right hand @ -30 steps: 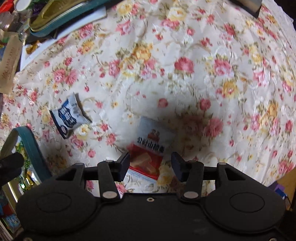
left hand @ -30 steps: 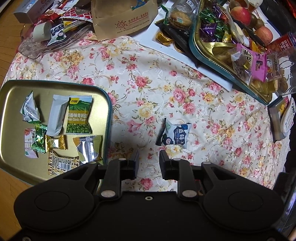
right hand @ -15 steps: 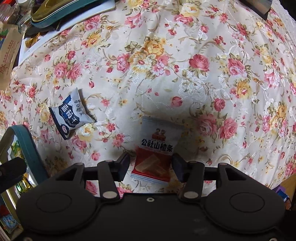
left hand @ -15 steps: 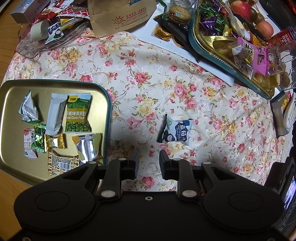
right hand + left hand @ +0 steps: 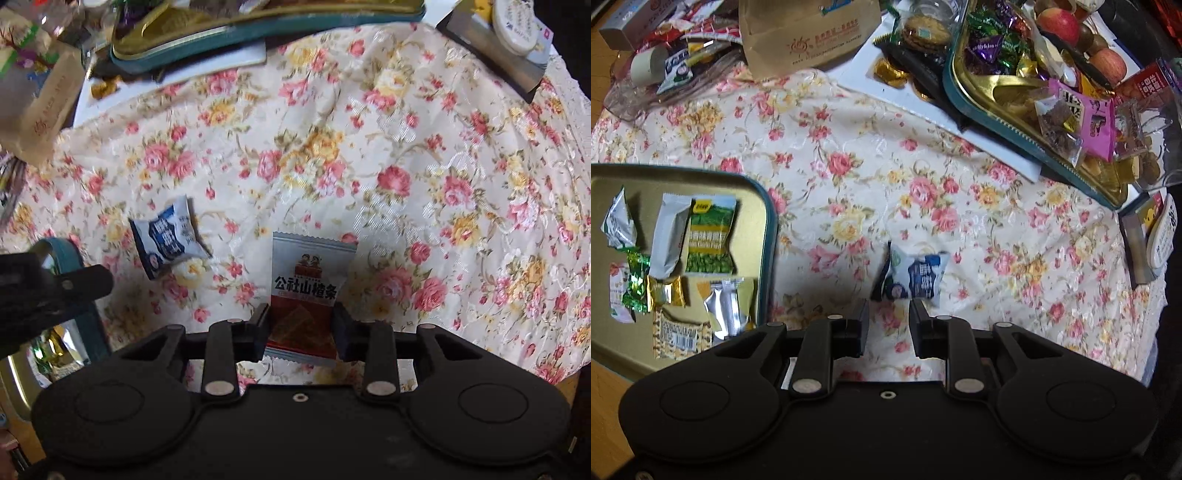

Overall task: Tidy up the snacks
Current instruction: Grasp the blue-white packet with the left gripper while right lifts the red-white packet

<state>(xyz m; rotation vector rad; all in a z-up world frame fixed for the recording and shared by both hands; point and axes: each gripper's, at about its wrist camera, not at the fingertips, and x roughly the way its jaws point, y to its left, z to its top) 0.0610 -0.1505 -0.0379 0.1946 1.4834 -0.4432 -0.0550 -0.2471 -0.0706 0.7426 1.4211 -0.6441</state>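
A blue and white snack packet point(image 5: 913, 274) lies on the floral cloth just ahead of my left gripper point(image 5: 888, 314), which is open and empty above it. The packet also shows in the right wrist view point(image 5: 168, 236). My right gripper point(image 5: 301, 319) is shut on a red and silver hawthorn snack packet point(image 5: 308, 291), both jaws pressing its sides. A gold tray with a teal rim point(image 5: 767, 229) at the left holds several sorted snacks, among them a green pea packet point(image 5: 711, 234).
A second teal-rimmed tray point(image 5: 1015, 122) full of sweets sits at the back right on a white board point(image 5: 934, 107). A paper bag point(image 5: 809, 33) and clutter line the back. Apples point(image 5: 1058, 22) lie far right. A box point(image 5: 491, 44) stands at the cloth's right edge.
My right gripper has closed in on the hawthorn packet and now grips it. My left gripper has edged forward toward the blue packet, still open.
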